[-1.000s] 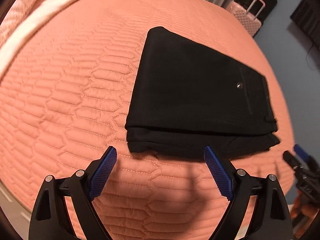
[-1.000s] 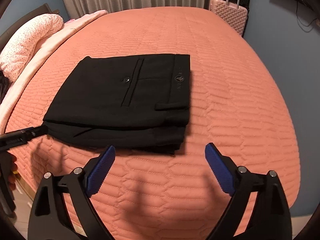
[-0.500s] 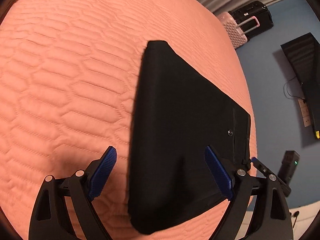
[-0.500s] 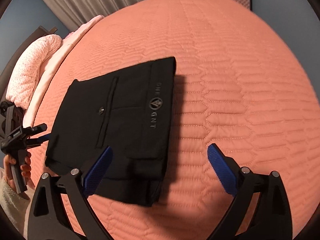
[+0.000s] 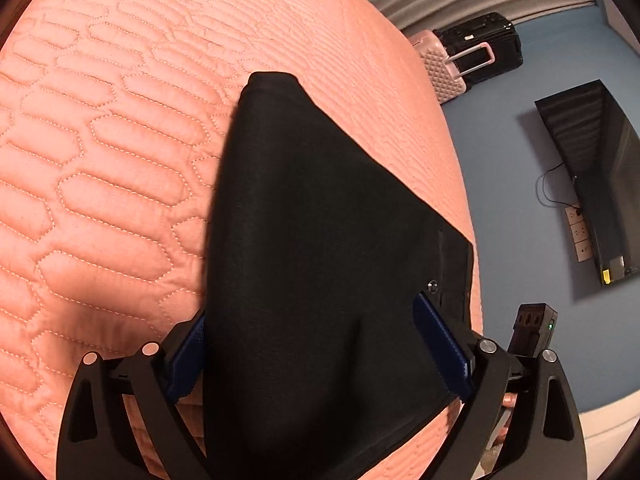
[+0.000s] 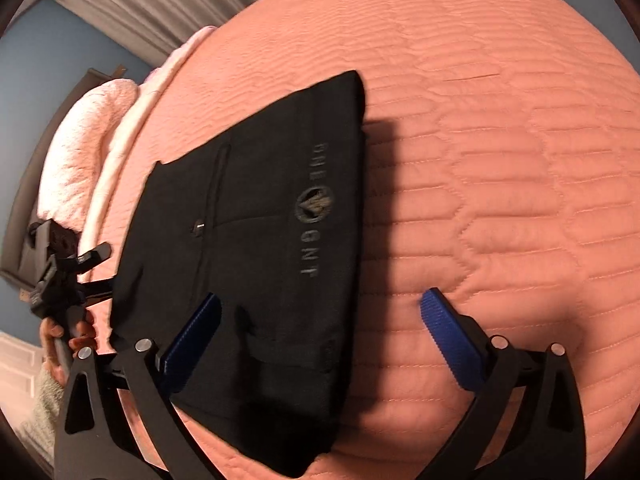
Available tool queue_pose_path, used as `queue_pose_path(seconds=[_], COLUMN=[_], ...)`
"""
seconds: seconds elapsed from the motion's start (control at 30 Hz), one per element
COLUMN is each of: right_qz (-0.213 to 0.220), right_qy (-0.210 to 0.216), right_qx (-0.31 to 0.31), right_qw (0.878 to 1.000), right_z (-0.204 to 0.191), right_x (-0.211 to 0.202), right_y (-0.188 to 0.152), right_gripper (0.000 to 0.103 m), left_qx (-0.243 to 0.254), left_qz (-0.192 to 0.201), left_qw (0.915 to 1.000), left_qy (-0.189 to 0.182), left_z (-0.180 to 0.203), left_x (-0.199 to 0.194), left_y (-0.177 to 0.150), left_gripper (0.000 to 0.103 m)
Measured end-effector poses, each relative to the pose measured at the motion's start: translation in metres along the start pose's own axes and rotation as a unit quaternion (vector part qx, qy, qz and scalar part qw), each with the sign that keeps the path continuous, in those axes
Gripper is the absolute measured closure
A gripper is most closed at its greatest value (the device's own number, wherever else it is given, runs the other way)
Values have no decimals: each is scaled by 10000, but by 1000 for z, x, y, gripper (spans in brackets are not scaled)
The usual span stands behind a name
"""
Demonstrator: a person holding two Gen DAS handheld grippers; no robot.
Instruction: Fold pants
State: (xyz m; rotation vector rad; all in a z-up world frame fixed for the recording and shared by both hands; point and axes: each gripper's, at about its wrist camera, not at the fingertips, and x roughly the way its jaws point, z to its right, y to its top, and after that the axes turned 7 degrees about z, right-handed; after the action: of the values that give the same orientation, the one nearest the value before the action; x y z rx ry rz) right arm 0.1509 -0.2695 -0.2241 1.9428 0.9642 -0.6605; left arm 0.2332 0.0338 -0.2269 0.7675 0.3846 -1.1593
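The black folded pants [image 5: 320, 200] lie on the salmon quilted bedspread [image 5: 100, 140]. My left gripper [image 5: 310, 308] is open and low over their near end. Its left pad is half hidden behind the fabric's edge; its right pad [image 5: 436, 344] lies over the cloth near the pocket button. In the right wrist view the pants [image 6: 248, 208] show a printed logo along the waistband. My right gripper [image 6: 320, 296] has its jaws opening wide. Its left finger [image 6: 192, 340] hovers over the waistband end, its right finger over bare bedspread [image 6: 500, 160], and the pads press nothing.
A pink suitcase [image 5: 440, 68] and a black one [image 5: 480, 44] stand past the bed's far corner. A dark screen [image 5: 600, 184] hangs on the blue wall. Pale pillows [image 6: 80, 148] lie at the bed's head. A hand [image 6: 60, 336] holds the left gripper beside the pants.
Both grippers have come down close to the pants and rolled. The cloth now fills the gap between the left fingers, and the right gripper straddles the waistband edge.
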Motion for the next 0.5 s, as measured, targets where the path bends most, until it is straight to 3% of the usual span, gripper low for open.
queue_pose_path(seconds=[0.1,0.17,0.27,0.37,0.4,0.43,0.5], right_qz=[-129,-161,-15,99,84,96,182], right_qy=[604,496,740,396,183,326,391], right_qx=[94,36,430,370,243,317,291], right_qw=[9980,9986,9963,9985,9995,9989,9986], right_z=[-13,-14,-4,-4,-5,-3,-10], right_x=[9,16,18,15,13,12,6], right_y=[-3,-3,0,0,-1,-1,-1], right_gripper=[5,5,5,26,54,68,75], left_qx=[-11,40,-206,-434,-347,-259,11], left_qz=[63,26,-26,-42,-57,-49,9], left_qw=[9997,9995,9986,9969,9977,9984,9993], left_qy=[-251,-298,-492,-649,-580,-494,-384], left_z=[6,9,-2,-5,0,5,18], left_x=[1,5,13,17,18,18,15], left_y=[-3,-2,0,3,2,0,-5], left_gripper=[12,12,12,12,13,19,37])
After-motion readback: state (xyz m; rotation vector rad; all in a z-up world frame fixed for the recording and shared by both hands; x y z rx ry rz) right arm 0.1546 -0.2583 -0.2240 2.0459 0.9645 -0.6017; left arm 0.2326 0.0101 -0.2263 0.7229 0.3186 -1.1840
